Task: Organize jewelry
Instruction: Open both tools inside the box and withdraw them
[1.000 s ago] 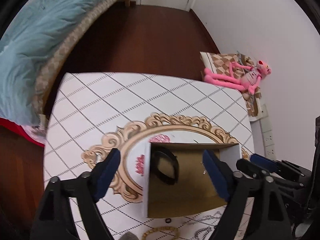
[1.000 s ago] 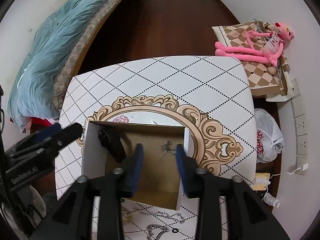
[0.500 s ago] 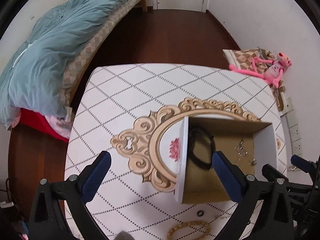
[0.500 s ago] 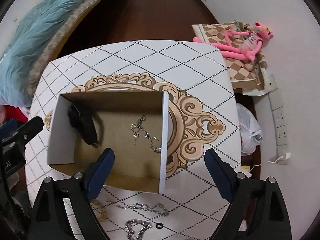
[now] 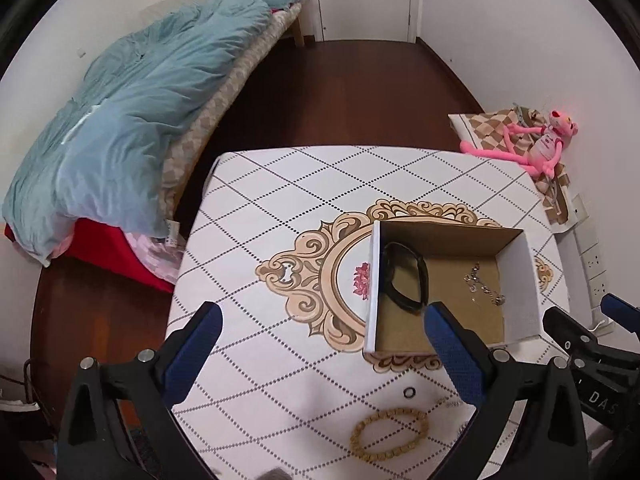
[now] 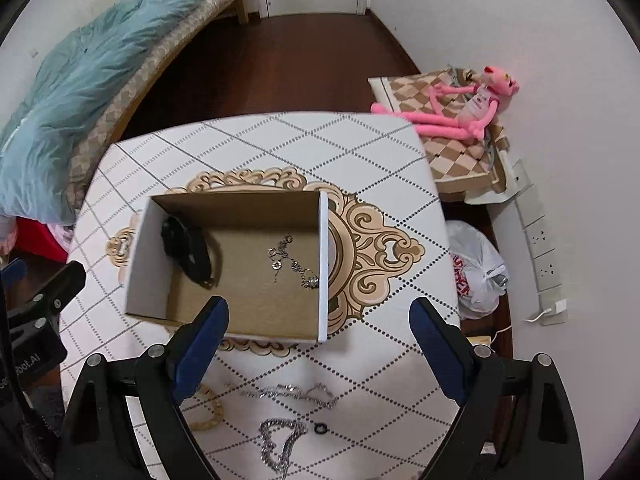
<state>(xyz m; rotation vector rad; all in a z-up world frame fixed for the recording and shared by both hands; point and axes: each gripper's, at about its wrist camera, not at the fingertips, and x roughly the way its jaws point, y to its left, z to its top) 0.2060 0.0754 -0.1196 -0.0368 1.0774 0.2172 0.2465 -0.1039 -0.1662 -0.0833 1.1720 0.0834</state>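
An open cardboard box [image 5: 374,280] [image 6: 323,264] with white outer walls stands on the patterned table. In it lie a black band [image 5: 404,276] [image 6: 190,252] and a thin silver chain [image 5: 482,286] [image 6: 292,262]. Nearer me on the table are a wooden bead bracelet [image 5: 388,432] [image 6: 208,412], a small black ring [image 5: 409,392] [image 6: 320,427] and two silver chains [image 6: 296,394] [image 6: 278,440]. My left gripper [image 5: 322,320] hangs open and empty left of the box. My right gripper [image 6: 319,312] hangs open and empty above the box's near right corner.
The table [image 5: 304,184] ends in a dark wooden floor on the far side. A bed with a blue duvet [image 5: 132,120] lies to the left. On the right are a pink plush toy [image 6: 460,108] on a checked cushion, a plastic bag [image 6: 476,268] and wall sockets [image 6: 540,240].
Both grippers drew back from over the box toward the table's near side. The right jaws spread from half shut to wide, the left a little wider. The silver chain lies in the box.
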